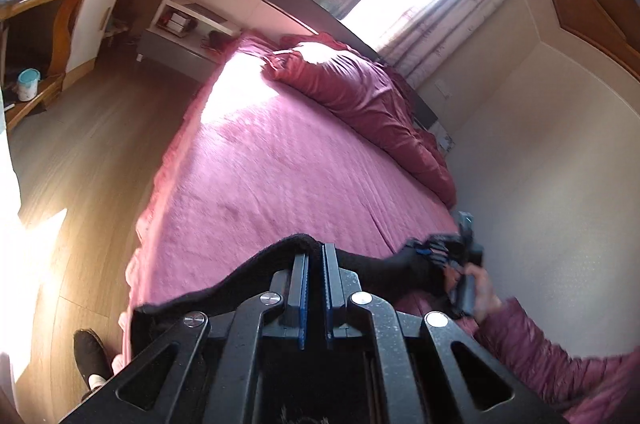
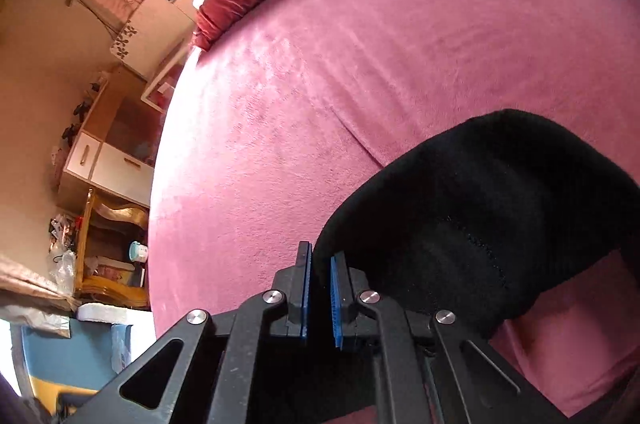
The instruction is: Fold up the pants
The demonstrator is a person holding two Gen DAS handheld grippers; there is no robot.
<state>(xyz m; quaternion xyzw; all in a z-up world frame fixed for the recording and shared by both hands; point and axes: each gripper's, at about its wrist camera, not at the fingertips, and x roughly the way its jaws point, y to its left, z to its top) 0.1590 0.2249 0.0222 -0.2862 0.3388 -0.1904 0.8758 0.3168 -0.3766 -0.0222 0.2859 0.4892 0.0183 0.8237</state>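
1. Pink bed (image 1: 280,160) fills both views, with a red duvet (image 1: 360,92) bunched toward 1 o'clock in the left view and wood floor (image 1: 100,144) at 9 o'clock.
2. Black pants (image 2: 480,208) are lifted off the bed and held between the two claws.
3. Left gripper (image 1: 314,252): pads nearly together, clamped on a pants edge that drapes away toward 8 o'clock and runs on toward 3 o'clock.
4. Right gripper (image 2: 320,264): pads close together, pinching a dark edge of the pants; the bulk swells up toward 2 o'clock.
5. Progress, as I judge it: early. The cloth is gathered and raised, not laid flat, and no clean fold shows. Spreading it on the bed, folding leg over leg, then halving lengthwise all seem left.
6. Only the left view shows the right gripper (image 1: 456,260) from outside, at 3 o'clock, in a hand, with a purple sleeve (image 1: 560,356), and a slippered foot (image 1: 90,360) at 7 o'clock.
7. Only the right view shows the thick mass of the pants and a seam line; it shows nothing of the left claw.
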